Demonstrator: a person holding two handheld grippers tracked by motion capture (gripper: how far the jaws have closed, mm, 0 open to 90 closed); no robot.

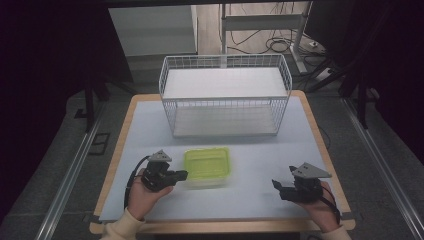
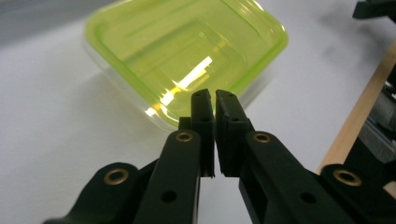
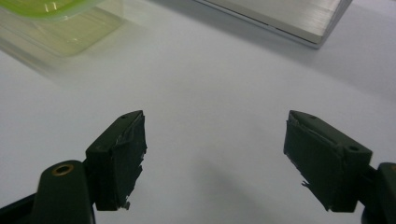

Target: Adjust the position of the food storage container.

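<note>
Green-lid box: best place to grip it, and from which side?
Probably the lid's protruding rim on the box's left edge, coming in level from the left. The box is low and too wide to span; the lip overhangs the clear base, and the left gripper is already there.

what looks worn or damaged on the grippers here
The right gripper has frayed, ragged pads on its open jaws, edges peeling. The left gripper, shut, looks intact. The green-lidded container and wire basket look fine.

Right gripper (image 3: 215, 158) jaws wide apart above white table (image 3: 210, 93); green-lidded container (image 3: 56, 23) far left.
</note>
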